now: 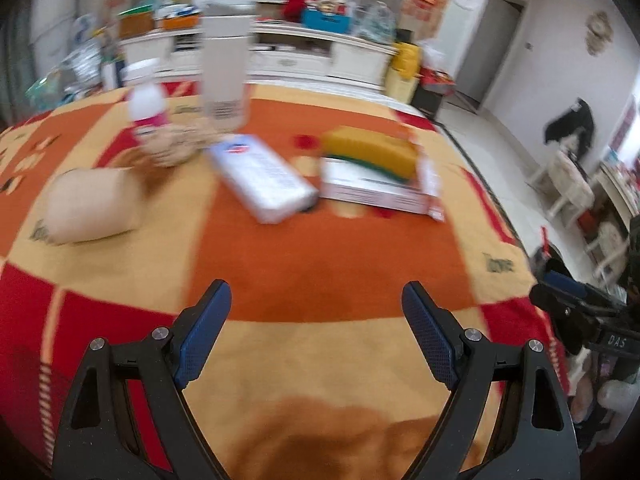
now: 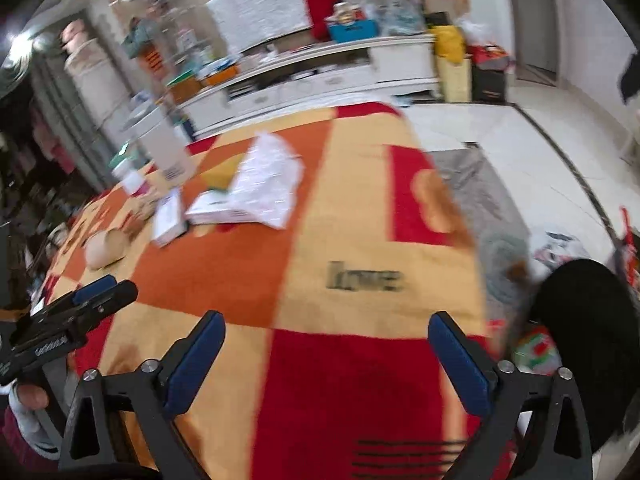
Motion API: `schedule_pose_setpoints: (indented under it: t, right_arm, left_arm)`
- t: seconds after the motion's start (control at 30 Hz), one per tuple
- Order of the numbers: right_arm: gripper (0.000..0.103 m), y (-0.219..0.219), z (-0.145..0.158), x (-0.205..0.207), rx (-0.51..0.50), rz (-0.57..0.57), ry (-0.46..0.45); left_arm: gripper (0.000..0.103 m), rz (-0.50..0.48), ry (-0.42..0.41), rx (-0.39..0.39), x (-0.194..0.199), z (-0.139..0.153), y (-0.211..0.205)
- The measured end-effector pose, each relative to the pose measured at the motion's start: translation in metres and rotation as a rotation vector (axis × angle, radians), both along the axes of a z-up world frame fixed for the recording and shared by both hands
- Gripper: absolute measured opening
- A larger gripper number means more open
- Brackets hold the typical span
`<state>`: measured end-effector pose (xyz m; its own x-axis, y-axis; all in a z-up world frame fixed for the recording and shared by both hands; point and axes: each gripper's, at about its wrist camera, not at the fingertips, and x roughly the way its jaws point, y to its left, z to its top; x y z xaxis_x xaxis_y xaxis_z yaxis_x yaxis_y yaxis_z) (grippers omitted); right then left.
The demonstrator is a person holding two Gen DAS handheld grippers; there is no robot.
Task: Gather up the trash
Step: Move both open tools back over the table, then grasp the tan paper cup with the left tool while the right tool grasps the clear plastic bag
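On the orange, red and yellow cloth-covered table lie a tipped paper cup, a white flat box, a second box with a yellow-green sponge on it, a small pink-labelled bottle and a tall white carton. My left gripper is open and empty, above the cloth short of the boxes. My right gripper is open and empty over the table's near right part. In the right wrist view, crumpled white paper lies on the box, with the cup at left.
The table's right edge drops to a tiled floor with a grey mat and a black bin. A white cabinet with clutter stands behind the table. The left gripper shows at the left of the right wrist view.
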<state>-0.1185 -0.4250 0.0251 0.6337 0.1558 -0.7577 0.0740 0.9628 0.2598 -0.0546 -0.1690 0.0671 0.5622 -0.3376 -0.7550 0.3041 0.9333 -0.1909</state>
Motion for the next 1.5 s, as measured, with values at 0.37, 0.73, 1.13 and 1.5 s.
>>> schedule_pose_setpoints:
  t: [0.37, 0.73, 1.13, 1.5]
  right_arm:
    - [0.089, 0.075, -0.012, 0.05, -0.002, 0.166, 0.04]
    - [0.089, 0.085, -0.005, 0.06, -0.003, 0.209, 0.039]
    - [0.089, 0.079, 0.0, 0.062, 0.001, 0.201, 0.039]
    - [0.09, 0.069, -0.004, 0.076, 0.031, 0.162, 0.06]
  left_arm:
    - [0.087, 0.238, 0.008, -0.034, 0.035, 0.004, 0.117]
    - [0.087, 0.36, 0.114, -0.087, 0.07, -0.012, 0.156]
    - [0.087, 0.471, 0.133, 0.051, 0.115, -0.03, 0.209]
    - [0.087, 0.381, 0.14, -0.203, 0.114, -0.009, 0.215]
